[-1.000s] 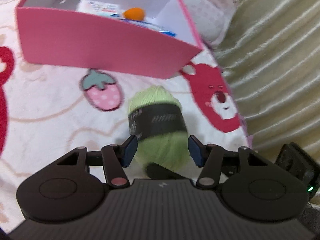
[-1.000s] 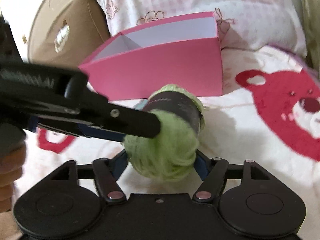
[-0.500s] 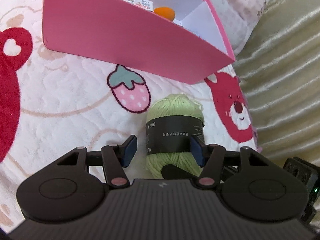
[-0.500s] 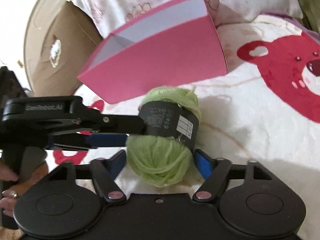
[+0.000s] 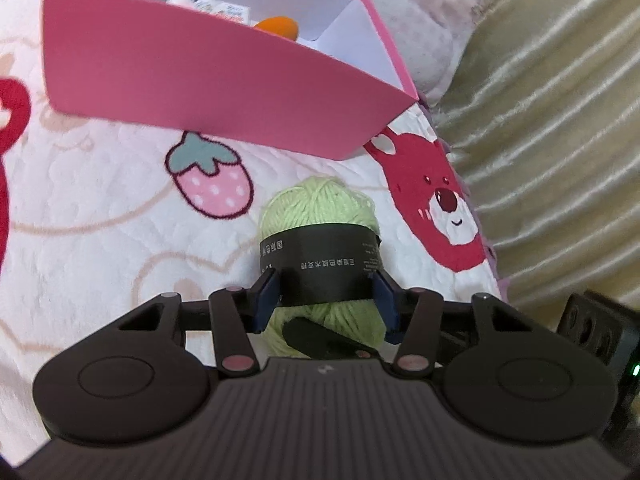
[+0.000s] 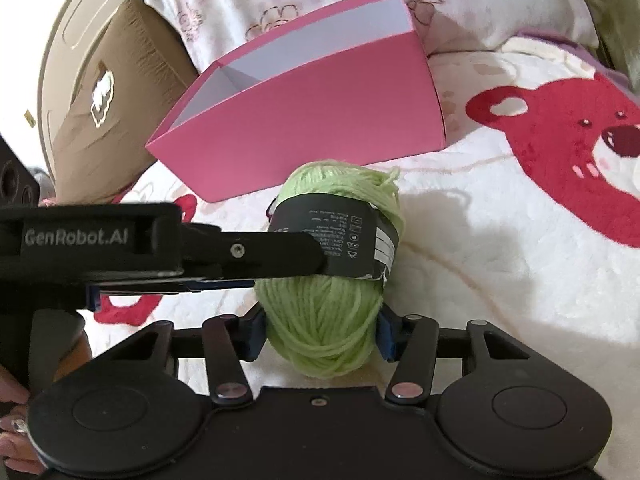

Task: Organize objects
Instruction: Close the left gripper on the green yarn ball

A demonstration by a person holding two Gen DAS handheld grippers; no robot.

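Both claws are closing on the green yarn ball (image 5: 320,264) lying on the bed: left claw (image 5: 326,296) pinches its black band, right claw (image 6: 320,330) squeezes the near end. Long axis points twd the pink box (image 5: 224,92), just beyond; you're lined up w/ it.

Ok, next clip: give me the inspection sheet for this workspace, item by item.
Surface: plush blanket with bear and strawberry prints.
Job's things: green yarn ball with a black label; pink box behind it, open.
Clutter: orange object and a white packet inside the box.
Grippers: left hand-held gripper and right hand-held gripper both closing on the yarn, pads touching it.
Cables: nothing seen.
Surroundings: pillow, cardboard box.
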